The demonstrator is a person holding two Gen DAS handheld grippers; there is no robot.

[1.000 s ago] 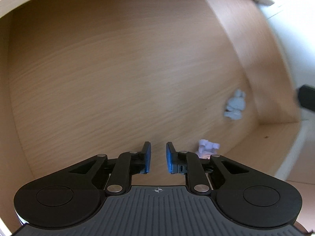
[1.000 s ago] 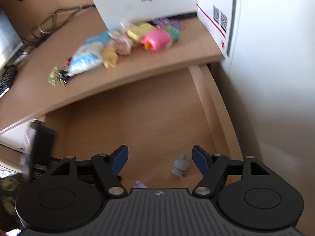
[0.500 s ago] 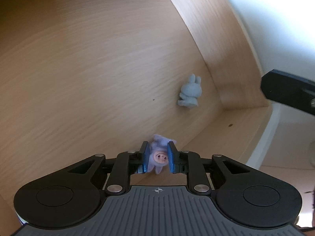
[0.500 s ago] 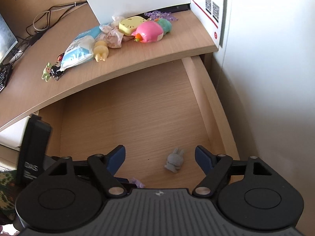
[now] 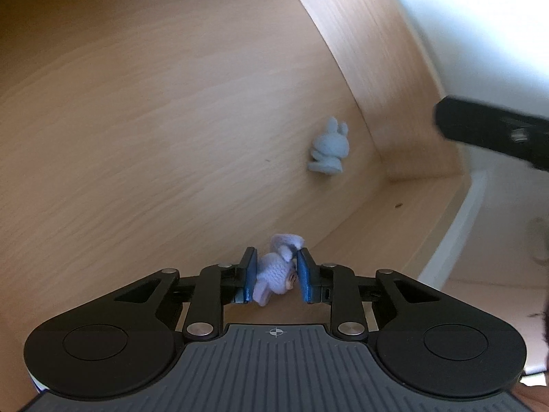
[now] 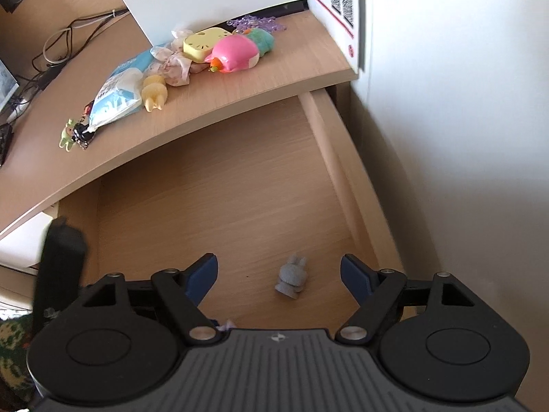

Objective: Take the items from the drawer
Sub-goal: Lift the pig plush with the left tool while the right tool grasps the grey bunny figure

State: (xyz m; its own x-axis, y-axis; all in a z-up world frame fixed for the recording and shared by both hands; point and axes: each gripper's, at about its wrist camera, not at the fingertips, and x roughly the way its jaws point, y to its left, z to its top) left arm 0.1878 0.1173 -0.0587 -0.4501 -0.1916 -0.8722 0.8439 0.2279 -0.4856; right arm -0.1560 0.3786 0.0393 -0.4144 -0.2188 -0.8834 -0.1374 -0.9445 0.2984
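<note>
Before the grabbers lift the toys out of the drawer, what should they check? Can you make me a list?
1. Left gripper shut on the purple toy: ok, both pads touch it.
2. Grip firm enough to lift: cannot tell.
3. Right gripper open for the grey bunny: ok, jaws wide.
4. Bunny lined up between the right fingers: ok, though the gripper sits above it, not around it.
5. Drawer open far enough: ok.
6. Room on the desk for more toys: ok, bare wood at the front edge.
</note>
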